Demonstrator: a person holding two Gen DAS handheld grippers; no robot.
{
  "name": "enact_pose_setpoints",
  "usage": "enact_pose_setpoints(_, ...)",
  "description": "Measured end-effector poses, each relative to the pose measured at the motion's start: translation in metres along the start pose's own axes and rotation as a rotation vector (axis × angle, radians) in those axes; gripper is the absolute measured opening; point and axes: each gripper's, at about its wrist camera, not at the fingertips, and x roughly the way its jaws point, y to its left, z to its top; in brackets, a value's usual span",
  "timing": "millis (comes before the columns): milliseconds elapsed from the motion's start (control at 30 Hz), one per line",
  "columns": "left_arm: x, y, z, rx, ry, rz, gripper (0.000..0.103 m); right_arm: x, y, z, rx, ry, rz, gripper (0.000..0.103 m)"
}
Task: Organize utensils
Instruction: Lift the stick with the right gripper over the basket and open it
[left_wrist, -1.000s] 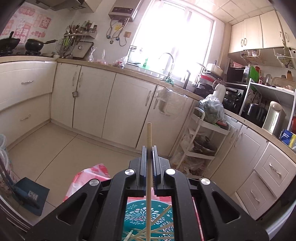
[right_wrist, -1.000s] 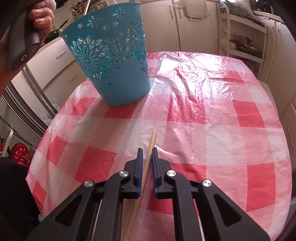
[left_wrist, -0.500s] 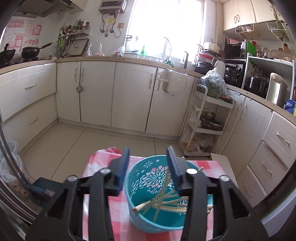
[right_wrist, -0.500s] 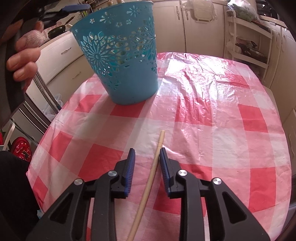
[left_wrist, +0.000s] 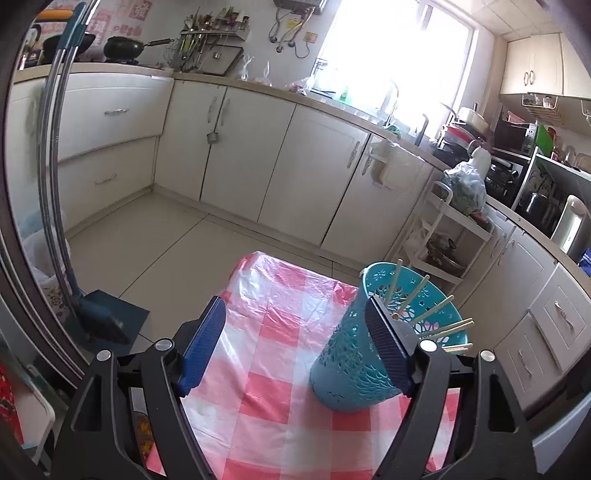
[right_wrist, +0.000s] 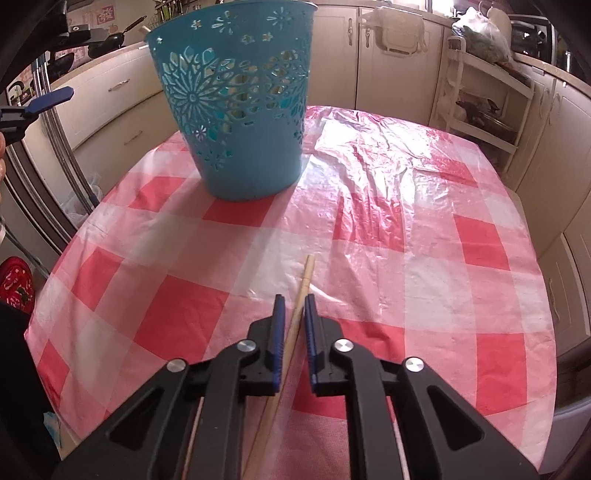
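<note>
Close the right gripper (right_wrist: 293, 314), jaws narrowly apart, squarely on the chopstick (right_wrist: 301, 295) near the table's (right_wrist: 461, 240) near edge; keep the released left gripper (left_wrist: 295, 343) clear of the basket (right_wrist: 236, 110).

Teal basket (right_wrist: 236, 110) stands upright at far left of desk (right_wrist: 424, 229); chopsticks (left_wrist: 436, 314) fan out above its rim. Cloth right of basket bare to the desk edge. One chopstick (right_wrist: 301, 295) lies between right tongs (right_wrist: 293, 321). Left tongs (left_wrist: 295, 347) spread wide, basket beside right finger.
</note>
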Motion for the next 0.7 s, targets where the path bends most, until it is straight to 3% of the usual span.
enact_pose_setpoints(200, -0.001, -0.003, 0.003, 0.002, -0.018, 0.014, 0.075, -0.003, 0.004, -0.005, -0.052, 0.01, -0.027, 0.007)
enact_pose_setpoints(267, 0.002, -0.001, 0.002, -0.004, -0.012, 0.025, 0.075, -0.008, -0.005, -0.002, 0.019, 0.008, 0.054, 0.005)
enact_pose_setpoints(467, 0.005, 0.004, 0.002, -0.033, -0.004, 0.04, 0.075, -0.069, -0.025, 0.023, 0.167, -0.177, 0.332, 0.005)
enact_pose_setpoints(700, 0.007, -0.002, -0.001, -0.029, -0.002, 0.044, 0.075, -0.122, -0.031, 0.084, 0.247, -0.392, 0.495, 0.005)
